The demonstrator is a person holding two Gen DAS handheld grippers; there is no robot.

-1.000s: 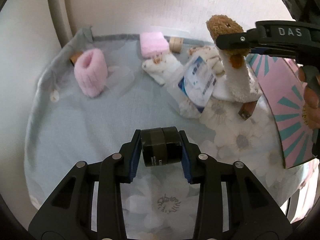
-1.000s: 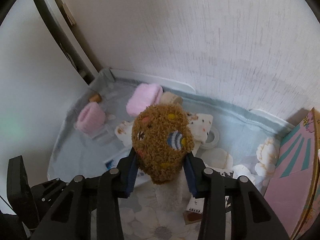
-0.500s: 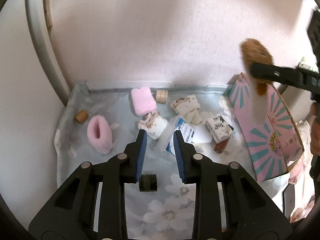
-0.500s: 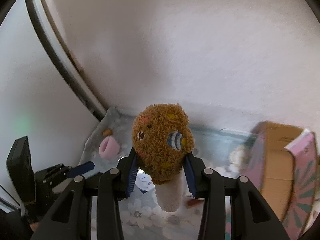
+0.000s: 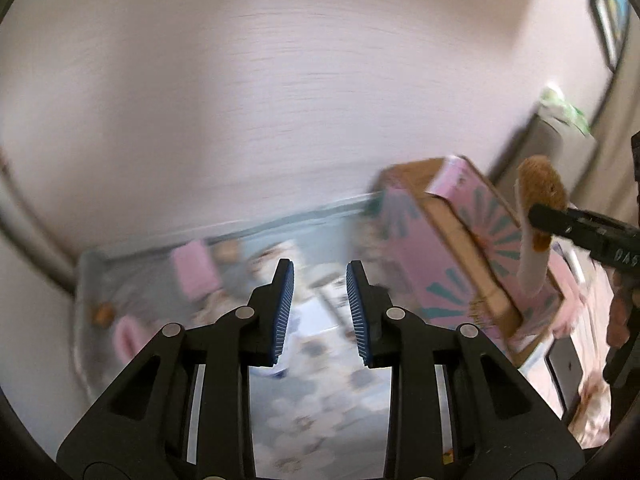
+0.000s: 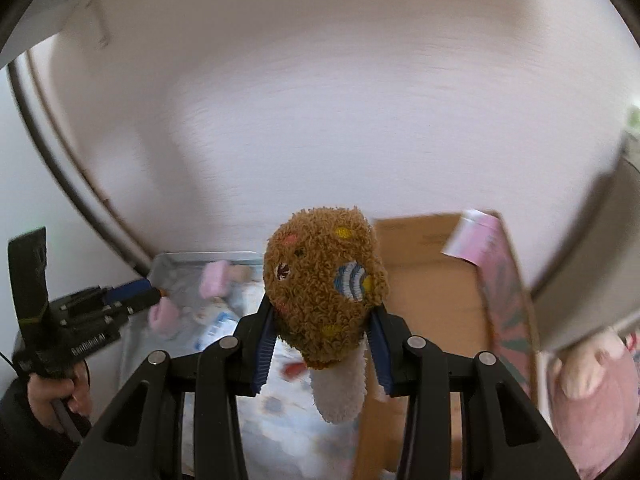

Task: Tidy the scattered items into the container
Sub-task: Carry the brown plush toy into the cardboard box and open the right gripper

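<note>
You're in a home, likely a bedroom: a flower-printed sheet (image 5: 320, 412) fills the lower centre of the left view, a pale textured wall (image 5: 280, 100) rises behind it, a framed picture (image 5: 610, 12) hangs at upper right, and pink plush (image 6: 592, 392) sits at lower right of the right view.

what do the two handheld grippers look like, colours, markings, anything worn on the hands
Both are matte black plastic. The left gripper has two angular fingers with cut-out windows, round silver screw heads and ribbed blue pads. The right gripper is built the same way; from the left view its side shows pale lettering reading DAS. Seen from the right view, the left one's body carries small white lettering, too blurred to read. No glove shows.
</note>
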